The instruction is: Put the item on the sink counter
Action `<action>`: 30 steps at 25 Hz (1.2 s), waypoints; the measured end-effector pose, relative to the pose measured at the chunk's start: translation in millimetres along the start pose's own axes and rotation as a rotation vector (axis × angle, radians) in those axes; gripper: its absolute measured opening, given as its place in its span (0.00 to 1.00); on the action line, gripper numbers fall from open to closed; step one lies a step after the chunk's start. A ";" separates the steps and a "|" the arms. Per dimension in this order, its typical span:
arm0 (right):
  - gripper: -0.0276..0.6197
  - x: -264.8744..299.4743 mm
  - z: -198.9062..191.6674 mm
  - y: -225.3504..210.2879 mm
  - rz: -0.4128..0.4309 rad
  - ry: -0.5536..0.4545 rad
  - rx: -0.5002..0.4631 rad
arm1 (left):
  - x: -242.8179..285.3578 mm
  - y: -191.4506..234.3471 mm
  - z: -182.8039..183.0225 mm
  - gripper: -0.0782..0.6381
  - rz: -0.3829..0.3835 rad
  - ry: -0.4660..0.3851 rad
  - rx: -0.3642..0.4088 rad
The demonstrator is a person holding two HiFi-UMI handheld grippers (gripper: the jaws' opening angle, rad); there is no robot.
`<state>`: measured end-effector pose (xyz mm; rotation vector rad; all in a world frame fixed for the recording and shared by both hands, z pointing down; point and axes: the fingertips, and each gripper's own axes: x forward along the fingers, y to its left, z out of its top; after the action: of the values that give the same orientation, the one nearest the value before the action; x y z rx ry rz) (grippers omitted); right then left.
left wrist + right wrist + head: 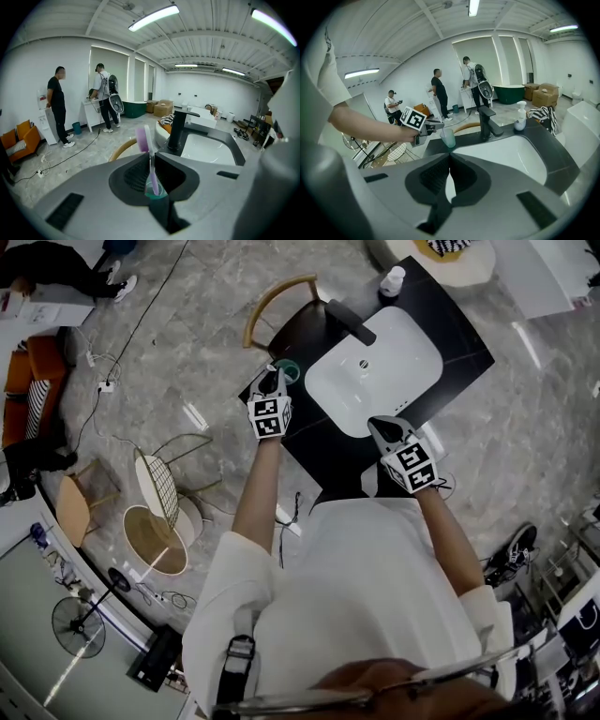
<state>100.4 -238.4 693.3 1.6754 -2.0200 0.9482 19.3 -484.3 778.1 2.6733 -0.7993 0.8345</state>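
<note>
While the left gripper [151, 159] clamps a purple toothbrush [142, 139] over a teal cup [448, 138] left of the sink [375, 371], the right gripper [449, 158] hangs closed, empty.

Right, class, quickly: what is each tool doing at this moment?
Left tool: closed on a toothbrush.
Right tool: closed, holding nothing.

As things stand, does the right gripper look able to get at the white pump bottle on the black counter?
Probably yes: only the open white basin lies between the right gripper and the white pump bottle, and the black tap stands aside. Its shut jaws would need opening first.
</note>
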 end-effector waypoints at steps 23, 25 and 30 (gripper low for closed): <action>0.05 -6.9 10.5 -2.8 0.039 -0.017 -0.056 | -30.4 -20.2 -9.4 0.17 0.035 0.026 -0.035; 0.05 -9.3 13.2 -3.7 0.049 -0.025 -0.067 | -41.1 -26.1 -3.8 0.17 0.051 0.013 -0.044; 0.05 -22.1 24.5 -6.2 0.094 -0.054 -0.091 | -72.5 -51.3 10.1 0.17 0.093 -0.013 -0.056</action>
<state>115.3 -239.5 663.2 1.5866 -2.1604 0.8364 2.8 -414.3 725.0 2.6125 -0.9430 0.8041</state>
